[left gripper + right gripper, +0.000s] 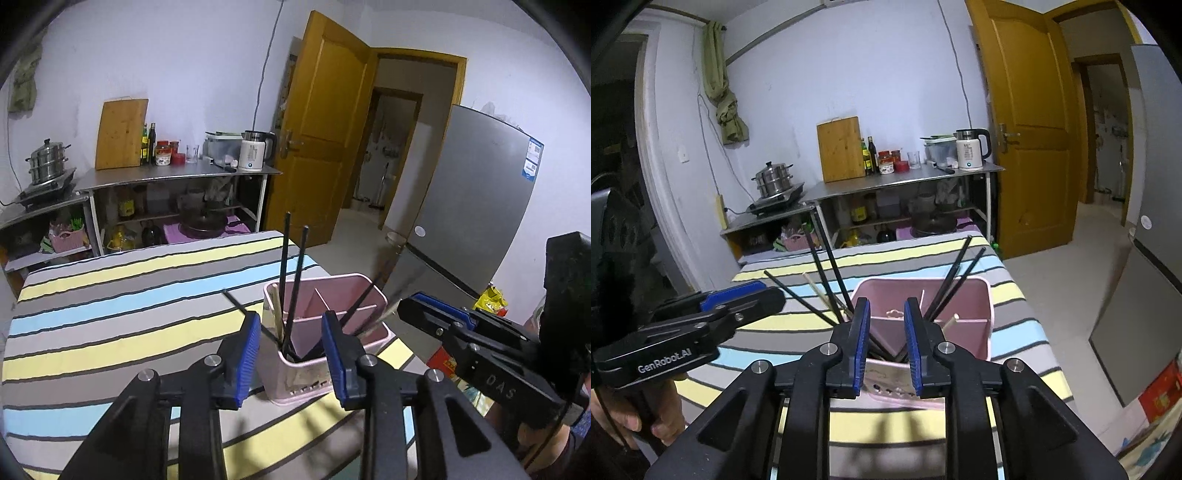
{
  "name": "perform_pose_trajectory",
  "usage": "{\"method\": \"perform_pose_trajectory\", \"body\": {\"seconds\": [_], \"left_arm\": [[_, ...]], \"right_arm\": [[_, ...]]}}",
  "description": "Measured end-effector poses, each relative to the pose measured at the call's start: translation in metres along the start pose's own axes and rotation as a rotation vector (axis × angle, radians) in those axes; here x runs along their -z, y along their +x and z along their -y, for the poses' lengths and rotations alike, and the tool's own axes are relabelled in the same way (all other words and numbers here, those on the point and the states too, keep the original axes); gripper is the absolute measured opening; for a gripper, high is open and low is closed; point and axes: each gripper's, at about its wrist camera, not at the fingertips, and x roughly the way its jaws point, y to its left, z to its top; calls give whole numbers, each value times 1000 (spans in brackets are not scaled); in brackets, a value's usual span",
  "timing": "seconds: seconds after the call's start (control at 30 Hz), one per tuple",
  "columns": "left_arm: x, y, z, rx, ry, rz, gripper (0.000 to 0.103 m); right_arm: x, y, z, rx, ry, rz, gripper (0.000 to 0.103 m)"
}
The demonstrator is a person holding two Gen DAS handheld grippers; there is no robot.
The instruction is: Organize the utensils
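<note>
Looking along the left gripper (291, 350), its blue-padded fingers (246, 354) stand partly apart at lower centre with nothing held between them. Framed in the gap is the near left corner of the pink utensil holder (325, 317), which stands on the striped bench (110, 314) close to its right edge. No pad presses on the holder's wall. Two black chopsticks (293, 280) rise steeply out of the holder's left compartment, with a pale wooden chopstick (277, 314) beside them. Another dark pair (364, 295) leans out to the right. To the left of the holder the striped cloth lies open as far as the far edge. At the right of the frame the right gripper (417, 304) reaches in level with the holder's right rim; whether it touches the rim cannot be told.

Along the right gripper (886, 341), the blue fingers (860, 343) are likewise partly spread and hold nothing. Through the gap shows the holder's (960, 295) inner divider. Black chopsticks (827, 269) fan out to the upper left, and a second pair (956, 277) leans to the upper right. The left gripper (759, 291) enters from the left edge, carried by a hand (646, 421) at lower left, its tip over the bench (1015, 295) just left of the holder. Right of the bench, bare floor runs to the yellow door (1027, 147).
</note>
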Motion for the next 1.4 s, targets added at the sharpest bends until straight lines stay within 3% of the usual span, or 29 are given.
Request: {"method": "perform_pose_trajectory", "body": {"seconds": [0.5, 0.77, 1.4], "left_arm": [[44, -38, 12, -23, 0, 2, 34], [78, -62, 25, -65, 43, 45, 34], [94, -67, 28, -77, 57, 57, 34]], "right_arm": [[27, -34, -4, 5, 20, -4, 20], [52, -52, -16, 22, -16, 1, 20], [77, -58, -27, 32, -37, -19, 20]]}}
